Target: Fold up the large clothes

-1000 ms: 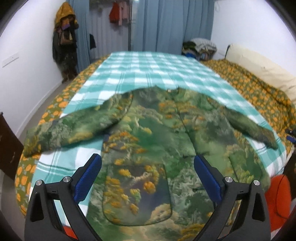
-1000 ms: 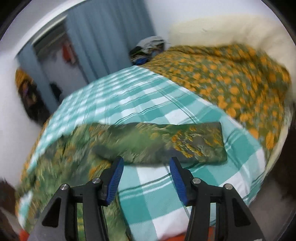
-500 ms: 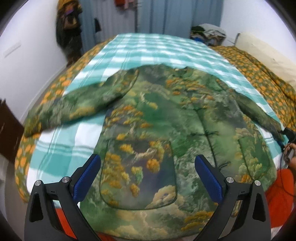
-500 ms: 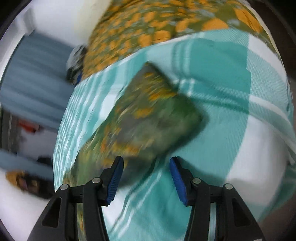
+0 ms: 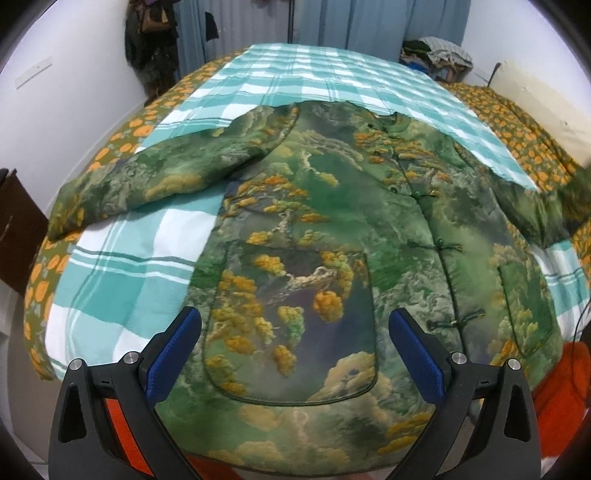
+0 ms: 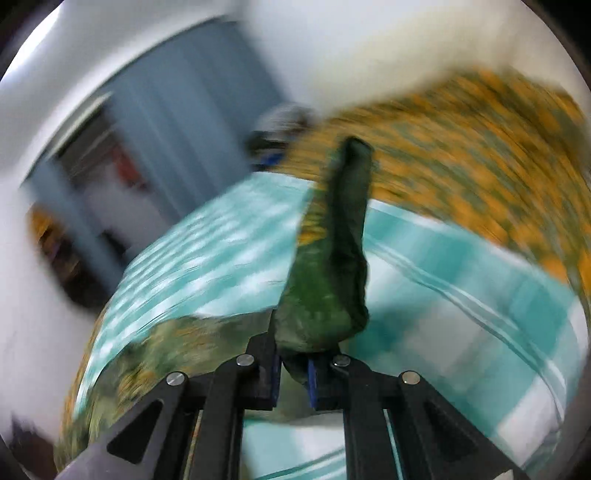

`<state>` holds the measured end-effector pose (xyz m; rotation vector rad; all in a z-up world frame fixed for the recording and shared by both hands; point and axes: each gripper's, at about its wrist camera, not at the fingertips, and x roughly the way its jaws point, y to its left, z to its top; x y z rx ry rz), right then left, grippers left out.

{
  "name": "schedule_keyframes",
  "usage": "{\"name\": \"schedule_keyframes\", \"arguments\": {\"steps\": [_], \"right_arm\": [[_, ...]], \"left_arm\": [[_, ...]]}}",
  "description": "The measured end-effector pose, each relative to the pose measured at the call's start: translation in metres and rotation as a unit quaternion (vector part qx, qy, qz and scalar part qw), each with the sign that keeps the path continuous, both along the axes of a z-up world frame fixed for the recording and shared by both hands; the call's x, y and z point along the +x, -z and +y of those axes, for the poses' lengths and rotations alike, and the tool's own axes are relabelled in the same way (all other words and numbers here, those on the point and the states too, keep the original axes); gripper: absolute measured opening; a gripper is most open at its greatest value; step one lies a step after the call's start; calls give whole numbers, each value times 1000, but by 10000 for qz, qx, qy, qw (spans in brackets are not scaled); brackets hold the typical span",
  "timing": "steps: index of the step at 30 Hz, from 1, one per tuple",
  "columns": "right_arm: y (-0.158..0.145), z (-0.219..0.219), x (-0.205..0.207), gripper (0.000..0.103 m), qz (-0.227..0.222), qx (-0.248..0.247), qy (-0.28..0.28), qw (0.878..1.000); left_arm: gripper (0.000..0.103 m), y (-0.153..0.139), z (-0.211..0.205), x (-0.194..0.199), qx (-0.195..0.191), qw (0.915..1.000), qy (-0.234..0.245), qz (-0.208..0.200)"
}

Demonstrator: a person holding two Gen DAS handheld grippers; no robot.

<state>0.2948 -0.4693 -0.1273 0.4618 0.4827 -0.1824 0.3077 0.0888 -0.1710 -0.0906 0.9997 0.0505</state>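
- A big jacket [image 5: 325,229] is lying flat on the bed, front side up, on top of a blanket [image 5: 125,280] with teal and white squares.
- The jacket is showing a picture all over it: green trees, orange and yellow leaves, and pale clouds near the bottom edge.
- A row of little knot buttons [image 5: 448,245] is running down the front, a bit right of the middle.
- A large rounded pocket [image 5: 295,325] is sitting on one side and a smaller pocket [image 5: 524,302] on the other.
- One sleeve [image 5: 147,184] is stretching out flat to the left across the blanket, reaching the orange flowered cover [image 5: 40,280] at the bed's edge.
- The other sleeve [image 6: 332,258] is sticking up off the bed, bunched and dark green on its inner side.
- The right gripper [image 6: 293,373] is pinching the end of that sleeve tight between its blue pads.
- That view is very blurry, so small details there are hard to make out.
- The left gripper [image 5: 293,354] is hanging over the jacket's bottom edge with its blue pads [image 5: 173,350] spread wide and nothing between them.
- Blue curtains [image 5: 369,22] are hanging at the far end of the room.
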Motion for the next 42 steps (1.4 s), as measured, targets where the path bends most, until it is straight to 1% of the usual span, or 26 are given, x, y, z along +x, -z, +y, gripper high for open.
{"name": "schedule_keyframes", "arguments": {"steps": [1, 3, 4, 5, 7, 9, 12, 13, 16, 18, 19, 20, 21, 23, 25, 26, 28, 30, 31, 32, 33, 35, 37, 38, 40, 42], "right_arm": [[-7, 17, 4, 11, -50, -104, -228, 9997], [-17, 74, 15, 11, -50, -353, -887, 9954], [-17, 93, 17, 11, -14, -427, -1097, 9930], [-13, 122, 21, 11, 68, -538, -1411, 9885], [-2, 164, 29, 10, 240, -821, -1810, 9798], [24, 209, 31, 10, 541, -1064, -2190, 9684], [61, 250, 26, 11, 958, -1210, -2514, 9555], [76, 265, 24, 11, 1136, -1295, -2637, 9491], [102, 279, 22, 22, 1526, -1355, -2867, 9360], [107, 282, 20, 58, 1669, -1219, -3116, 9275], [107, 281, 17, 64, 1656, -1173, -3187, 9259], [105, 279, 12, 67, 1646, -1182, -3215, 9250], [102, 277, 10, 67, 1649, -1178, -3226, 9246], [94, 270, -2, 67, 1610, -1127, -3179, 9275], [82, 254, -18, 68, 1496, -1049, -2970, 9372], [76, 246, -24, 69, 1444, -980, -2844, 9427], [69, 232, -34, 70, 1367, -818, -2654, 9509], [65, 220, -46, 70, 1318, -669, -2473, 9576], [63, 216, -50, 70, 1296, -628, -2428, 9593], [61, 211, -56, 70, 1249, -581, -2375, 9616], [59, 209, -58, 70, 1222, -564, -2345, 9628], [54, 203, -66, 70, 1123, -566, -2258, 9660], [52, 200, -70, 70, 1013, -598, -2223, 9678], [51, 199, -72, 70, 975, -640, -2203, 9684], [50, 195, -73, 70, 952, -724, -2171, 9688], [48, 188, -72, 70, 942, -743, -2160, 9690]], "left_arm": [[101, 0, -2, 1, -5, 10000, 18, -14], [101, -2, -6, 0, 5, 9999, 94, -57], [101, -2, -8, 0, 24, 9999, 124, -78], [101, -3, -8, -1, 47, 9998, 148, -96], [101, -3, -9, -2, 72, 9998, 173, -121], [101, -2, -7, -2, 13, 9998, 159, -117], [101, 1, -5, -2, -89, 9998, 168, -75], [101, 2, -6, -2, -112, 9997, 192, -70], [101, 3, -11, 0, -133, 9994, 323, -80], [101, 2, -15, 3, -191, 9989, 419, -91], [101, 0, -19, 6, -278, 9984, 486, -90], [101, -1, -22, 9, -404, 9976, 557, -78], [101, -2, -25, 13, -541, 9965, 628, -68], [101, -6, -38, 24, -974, 9915, 863, -21], [101, -5, -58, 39, -1364, 9832, 1201, 142], [101, -3, -69, 48, -1489, 9796, 1328, 223], [100, 4, -91, 64, -1642, 9731, 1572, 384], [98, 21, -118, 84, -1716, 9668, 1758, 700], [87, 33, -130, 96, -1745, 9646, 1754, 911], [73, 43, -138, 104, -1755, 9633, 1708, 1098], [66, 51, -145, 111, -1763, 9618, 1669, 1268], [32, 68, -157, 121, -1762, 9600, 1561, 1519], [16, 69, -163, 121, -1685, 9624, 1529, 1483], [13, 64, -165, 120, -1648, 9633, 1524, 1471], [13, 47, -167, 116, -1504, 9662, 1629, 1314], [12, 25, -167, 119, -1226, 9708, 1786, 1034]]}}
